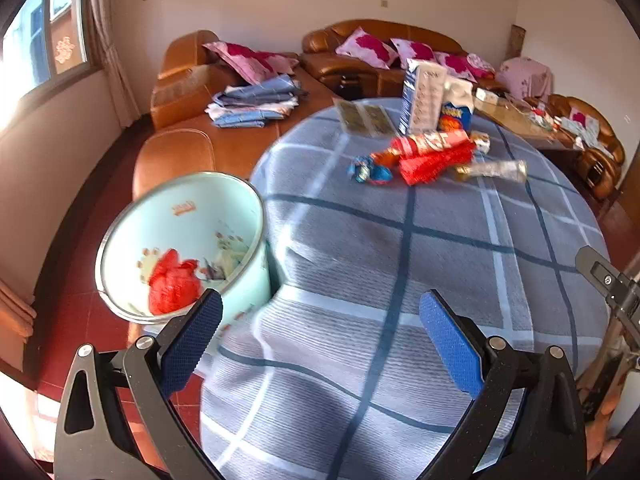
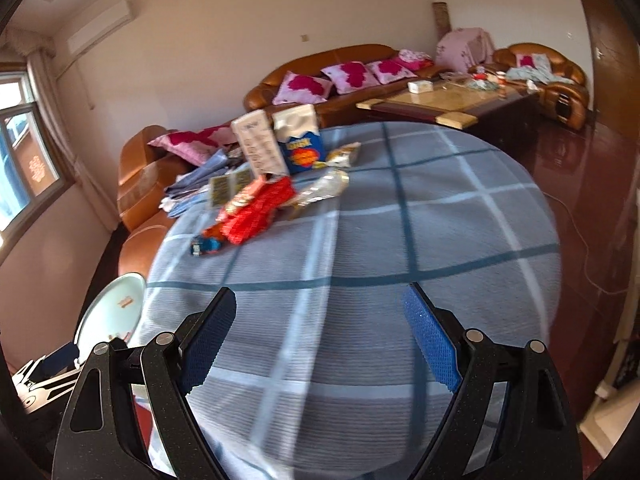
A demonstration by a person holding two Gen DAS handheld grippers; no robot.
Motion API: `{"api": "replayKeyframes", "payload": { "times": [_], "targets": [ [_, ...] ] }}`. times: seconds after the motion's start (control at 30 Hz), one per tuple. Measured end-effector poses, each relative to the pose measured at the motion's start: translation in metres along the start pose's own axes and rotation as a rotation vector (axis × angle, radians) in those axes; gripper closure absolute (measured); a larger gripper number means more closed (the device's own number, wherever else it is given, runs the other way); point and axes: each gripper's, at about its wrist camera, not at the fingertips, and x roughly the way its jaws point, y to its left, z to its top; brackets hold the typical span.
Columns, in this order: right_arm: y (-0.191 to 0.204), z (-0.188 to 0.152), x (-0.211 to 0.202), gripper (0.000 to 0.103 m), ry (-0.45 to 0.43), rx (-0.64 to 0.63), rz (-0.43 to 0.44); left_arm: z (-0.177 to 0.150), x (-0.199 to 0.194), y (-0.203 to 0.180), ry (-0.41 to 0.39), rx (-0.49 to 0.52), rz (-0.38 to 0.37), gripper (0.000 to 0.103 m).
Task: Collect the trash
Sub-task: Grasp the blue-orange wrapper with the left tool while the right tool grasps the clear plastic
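Left gripper (image 1: 320,332) spread wide, nothing between its blue pads (image 1: 450,346), hovering over the near part of the round table (image 1: 460,264) with grey-blue plaid cloth. Right gripper (image 2: 322,328) also wide apart and empty, over the same cloth.

Trash sits in a cluster at 12–1 o'clock on the far side of the table, well apart from both grippers: red wrapper (image 1: 434,152), blue candy wrapper (image 1: 370,172) just left of it, clear crinkly wrapper (image 1: 494,170) to its right, upright white-blue carton (image 1: 422,96) and blue-yellow snack bag (image 1: 456,108) behind, flat gold-green packet (image 1: 362,118) at 11 o'clock of the pile.

Pale green trash bin (image 1: 180,216) stands off the table edge at 9–10 o'clock in left wrist view, with red crumpled trash (image 1: 174,284) already inside plus some paper scraps. Bin rim shows at 8 o'clock in right view.

Brown leather sofa (image 1: 384,52) with pink cushions behind.
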Motion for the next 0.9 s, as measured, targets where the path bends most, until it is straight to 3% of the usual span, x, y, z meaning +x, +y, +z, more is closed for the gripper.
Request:
{"api": "replayKeyframes", "payload": {
  "times": [0.43, 0.57, 0.7, 0.8, 0.9],
  "targets": [
    [-0.03, 0.013, 0.042, 0.019, 0.062, 0.047, -0.04, 0.012, 0.045, -0.015, 0.039, 0.053, -0.027, 0.008],
    [-0.019, 0.034, 0.064, 0.02, 0.072, 0.055, -0.016, 0.03, 0.06, -0.009, 0.036, 0.044, -0.031, 0.017],
    [-0.009, 0.057, 0.085, 0.02, 0.056, 0.082, -0.011, 0.059, 0.074, -0.005, 0.006, 0.035, -0.022, 0.019],
    [-0.005, 0.071, 0.101, 0.019, 0.041, 0.136, -0.015, 0.078, 0.084, -0.011, -0.033, 0.06, -0.014, 0.02],
    [-0.009, 0.077, 0.125, 0.019, 0.085, 0.233, 0.008, 0.093, 0.105, -0.011, -0.009, 0.048, -0.038, 0.025]
  ]
}}
